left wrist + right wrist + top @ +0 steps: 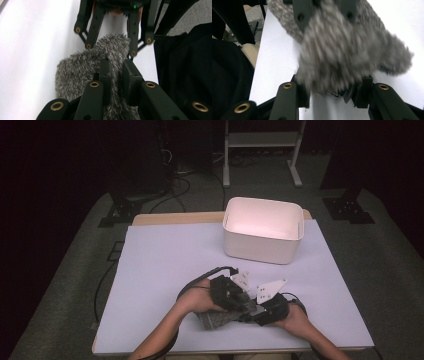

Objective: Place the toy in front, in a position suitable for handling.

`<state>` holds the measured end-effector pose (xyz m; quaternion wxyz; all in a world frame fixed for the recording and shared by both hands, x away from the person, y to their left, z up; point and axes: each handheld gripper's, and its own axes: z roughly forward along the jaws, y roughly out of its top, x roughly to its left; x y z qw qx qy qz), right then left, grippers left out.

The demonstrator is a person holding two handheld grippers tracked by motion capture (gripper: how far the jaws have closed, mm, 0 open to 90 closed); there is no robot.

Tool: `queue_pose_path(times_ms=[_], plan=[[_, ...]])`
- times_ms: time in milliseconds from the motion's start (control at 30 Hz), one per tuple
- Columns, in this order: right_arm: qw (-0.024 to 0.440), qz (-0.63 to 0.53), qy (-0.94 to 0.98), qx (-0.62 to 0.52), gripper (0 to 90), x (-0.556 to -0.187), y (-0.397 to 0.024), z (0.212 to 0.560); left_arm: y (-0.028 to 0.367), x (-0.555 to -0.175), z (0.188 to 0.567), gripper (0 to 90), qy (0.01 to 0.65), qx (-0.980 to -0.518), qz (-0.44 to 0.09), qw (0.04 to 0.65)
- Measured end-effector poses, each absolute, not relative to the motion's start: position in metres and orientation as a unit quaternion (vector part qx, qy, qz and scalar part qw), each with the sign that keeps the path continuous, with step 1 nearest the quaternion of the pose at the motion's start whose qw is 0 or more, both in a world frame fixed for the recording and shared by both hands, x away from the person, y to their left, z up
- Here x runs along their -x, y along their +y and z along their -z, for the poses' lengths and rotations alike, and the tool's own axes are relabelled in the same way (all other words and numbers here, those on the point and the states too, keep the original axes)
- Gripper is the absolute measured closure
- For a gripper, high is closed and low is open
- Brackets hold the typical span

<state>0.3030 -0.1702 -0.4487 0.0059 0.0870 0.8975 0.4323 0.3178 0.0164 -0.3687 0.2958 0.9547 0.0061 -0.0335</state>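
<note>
Both claws pinch one grey fuzzy cloth (216, 319) at the counter's (165, 270) near edge: left claw (116, 72) from the left, right claw (332, 91) from the right.

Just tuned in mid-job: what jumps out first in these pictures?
A fuzzy grey cloth lies at the near edge of the white table, clamped from both sides. The left gripper pinches a narrow fold of it, and the right gripper grips a thicker bunch from the opposite end. Beyond them, a white bin stands at the table's far edge.
</note>
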Motion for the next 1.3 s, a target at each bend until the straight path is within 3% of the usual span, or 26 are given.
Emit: queue_pose_path(times_ms=[500, 700, 833, 1033, 1300], plan=[[0.007, -0.431, 0.898, -0.091, 56.7, -0.304, -0.17, 0.449, 0.088, -0.318, 0.368, 79.3, 0.072, -0.951, 0.011, 0.301], [0.003, -0.423, 0.902, -0.091, 55.5, -0.305, -0.167, 0.446, 0.084, -0.319, 0.371, 79.3, 0.068, -0.948, 0.019, 0.312], [-0.003, -0.421, 0.903, -0.086, 49.7, -0.307, -0.158, 0.445, 0.075, -0.321, 0.373, 79.3, 0.058, -0.945, 0.028, 0.32], [0.008, -0.405, 0.912, -0.069, 55.8, -0.309, -0.147, 0.44, 0.067, -0.322, 0.373, 79.3, 0.05, -0.947, 0.023, 0.318], [0.01, -0.388, 0.919, -0.066, 56.8, -0.312, -0.148, 0.435, 0.091, -0.32, 0.371, 79.2, 0.069, -0.942, 0.012, 0.328]])
